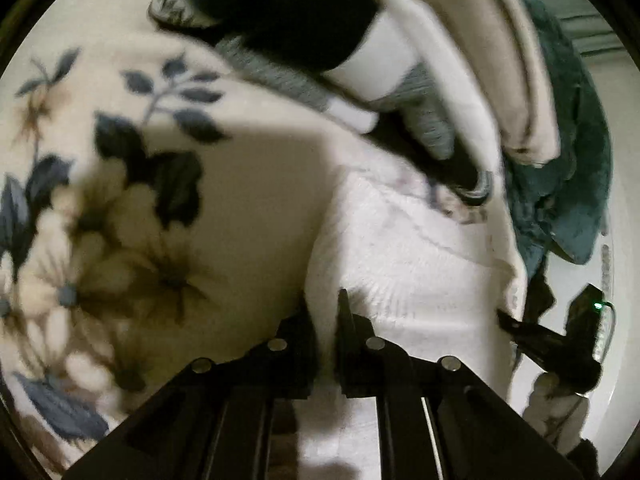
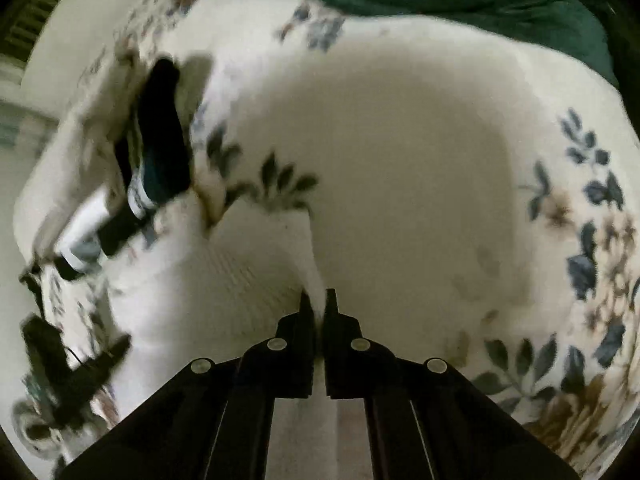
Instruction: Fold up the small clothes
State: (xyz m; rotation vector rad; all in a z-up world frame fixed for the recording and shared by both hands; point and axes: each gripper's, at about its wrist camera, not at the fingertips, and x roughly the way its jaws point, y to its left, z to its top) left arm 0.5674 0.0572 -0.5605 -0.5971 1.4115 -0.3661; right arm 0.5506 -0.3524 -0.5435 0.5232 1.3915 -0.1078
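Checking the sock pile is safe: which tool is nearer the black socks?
Left, I'd judge. The left tool grips the white garment just below the black socks; the right tool holds it farther off.

- The white garment (image 1: 412,264) is plain white with a fine ribbed texture; the same white shows in the right wrist view (image 2: 224,280).
- The bedspread (image 1: 248,168) is cream, printed with dark blue leaves and tan-brown flowers.
- The socks (image 1: 288,16) are black and white with grey heels and toes, with what may be striped cuffs, though blur hides the detail.
- The blanket (image 1: 568,184) at the bedspread's far edge is dark teal-green.
- The folded cloth (image 1: 516,80) beside it is pale beige.
- Both grippers are black, with silver pins.
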